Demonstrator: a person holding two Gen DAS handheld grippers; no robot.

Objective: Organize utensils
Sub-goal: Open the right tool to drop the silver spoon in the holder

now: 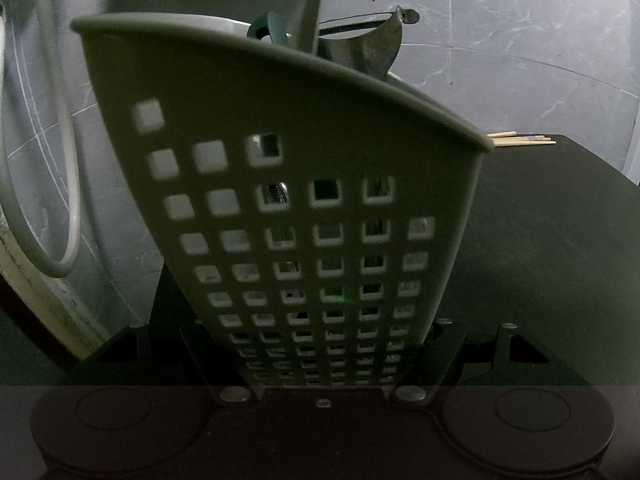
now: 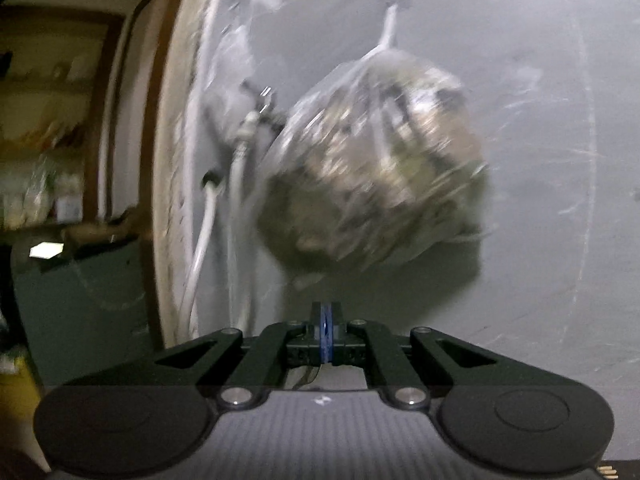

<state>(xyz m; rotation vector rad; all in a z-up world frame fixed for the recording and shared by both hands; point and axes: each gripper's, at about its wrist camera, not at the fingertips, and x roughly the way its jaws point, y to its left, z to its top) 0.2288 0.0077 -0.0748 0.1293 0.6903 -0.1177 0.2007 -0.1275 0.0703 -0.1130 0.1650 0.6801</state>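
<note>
Fingers of the left gripper (image 1: 320, 364) clasp the utensil holder (image 1: 288, 184) (perforated, grey); right gripper (image 2: 326, 330) fingers pressed together, empty.

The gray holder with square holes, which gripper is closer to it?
Left. The left gripper is clamped on the gray utensil holder. The right gripper, shut and empty, faces a wall with a hanging plastic bag; no holder shows there.

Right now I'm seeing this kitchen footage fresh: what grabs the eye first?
The grey perforated utensil holder fills the left wrist view, clamped between that gripper's jaws, with a serrated metal tool sticking out on top. In the right wrist view, a blurred clear plastic bag hangs on the grey wall.
</note>
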